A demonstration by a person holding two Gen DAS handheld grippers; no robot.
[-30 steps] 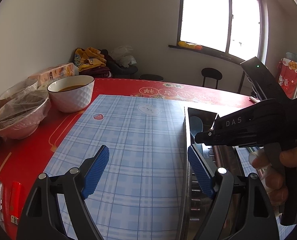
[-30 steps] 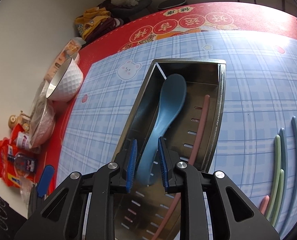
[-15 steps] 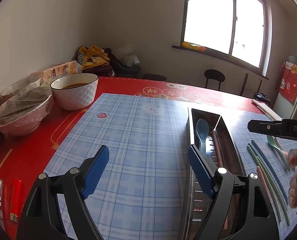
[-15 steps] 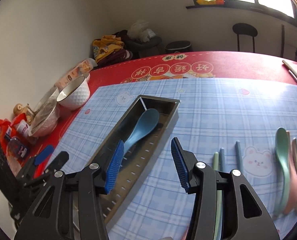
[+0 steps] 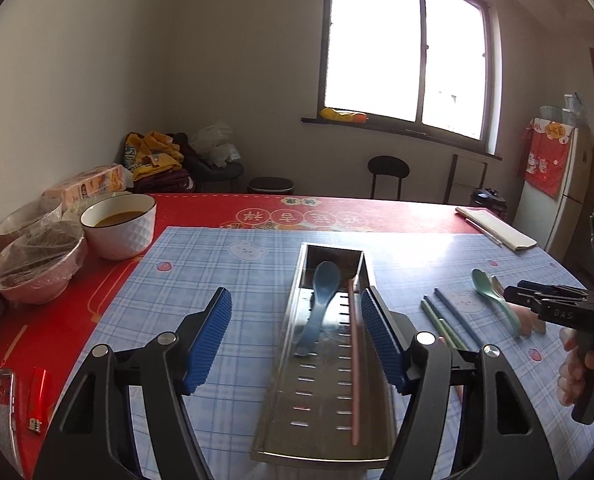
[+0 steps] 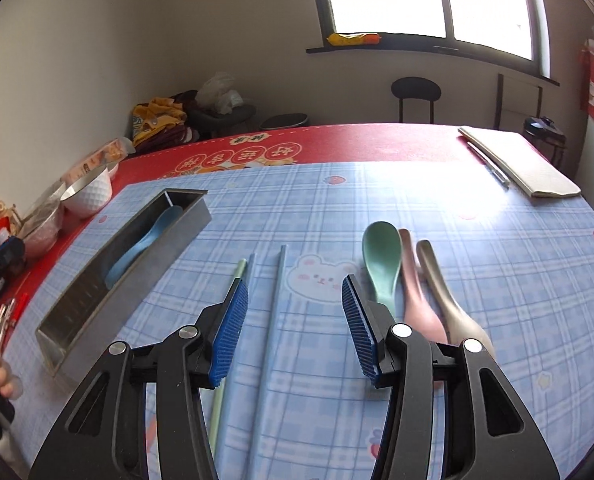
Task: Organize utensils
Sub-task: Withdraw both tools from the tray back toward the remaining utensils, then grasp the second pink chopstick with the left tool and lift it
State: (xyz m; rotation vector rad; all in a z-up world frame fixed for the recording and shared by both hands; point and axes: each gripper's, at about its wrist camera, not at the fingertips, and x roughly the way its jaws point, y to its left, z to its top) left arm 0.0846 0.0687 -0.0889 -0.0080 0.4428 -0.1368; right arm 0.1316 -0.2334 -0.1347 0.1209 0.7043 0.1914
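Note:
A steel utensil tray (image 5: 293, 364) (image 6: 73, 332) lies on the blue plaid mat and holds a blue spoon (image 5: 321, 304) (image 6: 145, 244) and a pink chopstick (image 5: 353, 360). My left gripper (image 5: 297, 340) is open and empty, its fingers astride the tray's near half. My right gripper (image 6: 295, 320) (image 5: 537, 300) is open and empty above loose chopsticks (image 6: 275, 300) (image 5: 445, 324). A green spoon (image 6: 383, 264) (image 5: 489, 288), a pink spoon (image 6: 415, 292) and a tan spoon (image 6: 445, 292) lie just right of it.
White bowl of broth (image 5: 119, 226) and plastic-covered bowls (image 5: 37, 264) stand on the red tablecloth at left. A lighter (image 5: 37, 396) lies at the near left. A folded cloth with a pen (image 6: 521, 164) lies at the far right.
My right gripper let go of the blue spoon in the tray, opened, and swung right over the loose chopsticks and spoons. My left gripper shifted right so that it straddles the tray.

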